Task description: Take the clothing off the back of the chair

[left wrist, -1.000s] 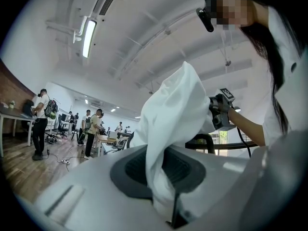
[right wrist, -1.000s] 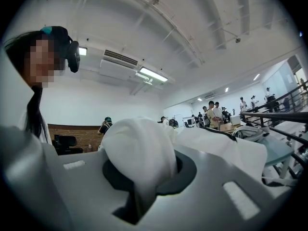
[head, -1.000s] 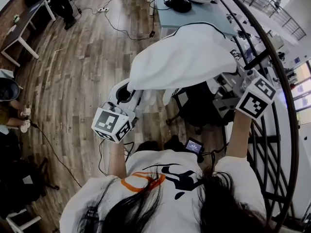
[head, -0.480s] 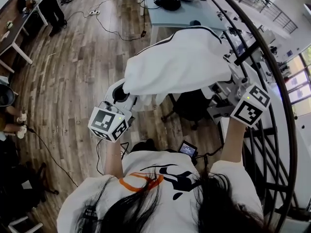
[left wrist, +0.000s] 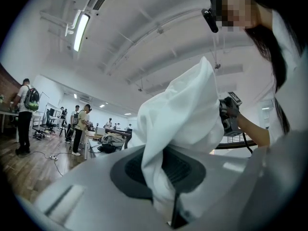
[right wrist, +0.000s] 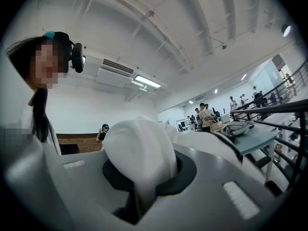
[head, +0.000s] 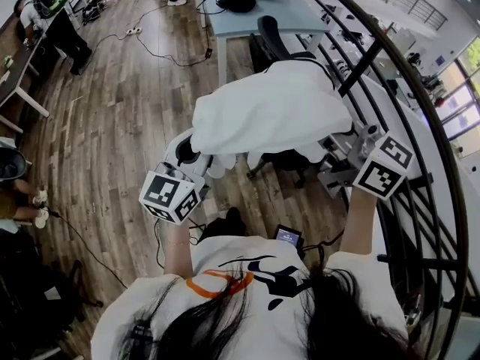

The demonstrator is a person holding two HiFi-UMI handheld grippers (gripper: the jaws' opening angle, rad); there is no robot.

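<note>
Wooden plank floor (head: 112, 141) lies below. Soft white clothing (head: 270, 111) hangs spread above the black chair (head: 291, 160), with the left gripper (left wrist: 168, 196) and right gripper (right wrist: 139, 196) each clamped tight on a bunched fold.

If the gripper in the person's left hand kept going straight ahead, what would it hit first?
The white garment that the left gripper clamps; it bunches up right ahead. Past it, the black chair by the table looks likeliest, though depth is unclear.
</note>
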